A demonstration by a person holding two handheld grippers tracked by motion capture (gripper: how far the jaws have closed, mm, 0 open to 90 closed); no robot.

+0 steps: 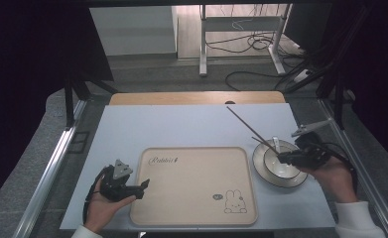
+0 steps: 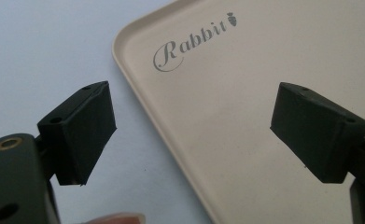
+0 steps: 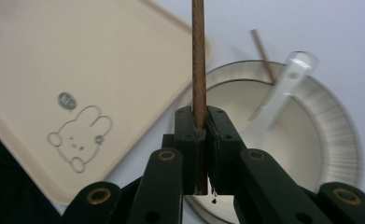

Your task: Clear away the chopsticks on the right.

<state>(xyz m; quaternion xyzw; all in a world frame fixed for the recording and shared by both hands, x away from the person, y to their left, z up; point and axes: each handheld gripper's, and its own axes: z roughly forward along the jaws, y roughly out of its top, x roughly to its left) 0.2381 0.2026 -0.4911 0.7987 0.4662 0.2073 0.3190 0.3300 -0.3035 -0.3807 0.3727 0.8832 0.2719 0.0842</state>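
A chopstick [image 3: 199, 60] is clamped between the jaws of the right hand-held gripper [image 3: 200, 140], held above the bowl [image 1: 280, 163] and slanting up and away from it. Grip is near one end, so the long free length could pivot or slip out. A second chopstick [image 3: 263, 55] and a white spoon [image 3: 283, 93] rest in the bowl; both could be knocked, or the bowl tipped, by a low swing. The tray [image 1: 196, 208] lies just beside the bowl, bare. The left hand-held gripper [image 1: 141, 188] is parked at the tray's left edge, jaws apart, nothing held. Blue surface [image 1: 181, 126] otherwise unobstructed.
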